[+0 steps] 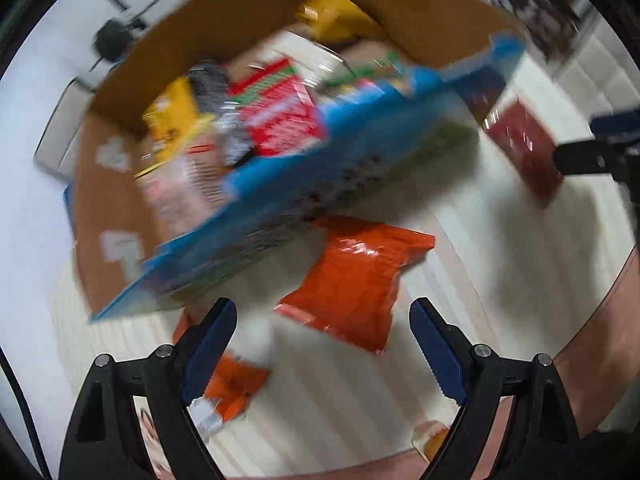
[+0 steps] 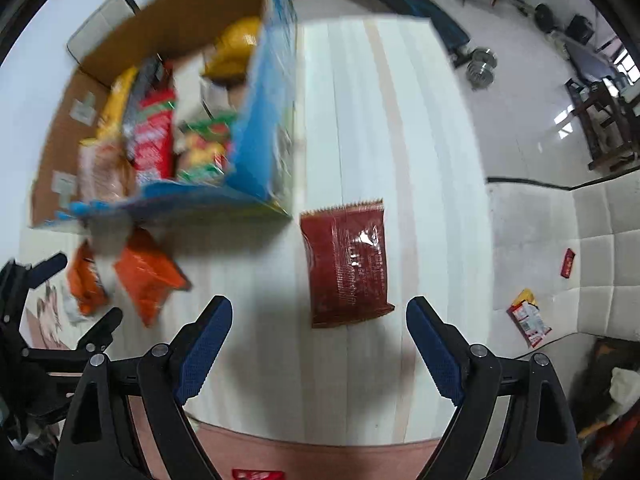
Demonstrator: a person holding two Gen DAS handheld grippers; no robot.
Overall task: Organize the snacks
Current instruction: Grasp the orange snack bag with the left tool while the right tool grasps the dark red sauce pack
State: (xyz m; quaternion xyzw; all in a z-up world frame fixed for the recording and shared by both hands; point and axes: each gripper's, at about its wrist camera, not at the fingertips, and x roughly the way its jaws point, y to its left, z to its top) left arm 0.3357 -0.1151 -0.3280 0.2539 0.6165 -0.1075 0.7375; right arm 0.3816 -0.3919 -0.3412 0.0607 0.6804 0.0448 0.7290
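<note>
An open cardboard box with blue printed sides stands on the pale table and holds several snack packets, red, yellow and green. An orange packet lies on the table in front of the box, with a smaller orange packet near it. A dark red packet lies flat to the right of the box. My left gripper is open and empty, just short of the orange packet. My right gripper is open and empty, just short of the dark red packet.
The pale table ends near both grippers at a pinkish edge. A white cushioned seat to the right carries two small packets. Weights and furniture stand on the floor beyond. The left gripper shows at the left of the right wrist view.
</note>
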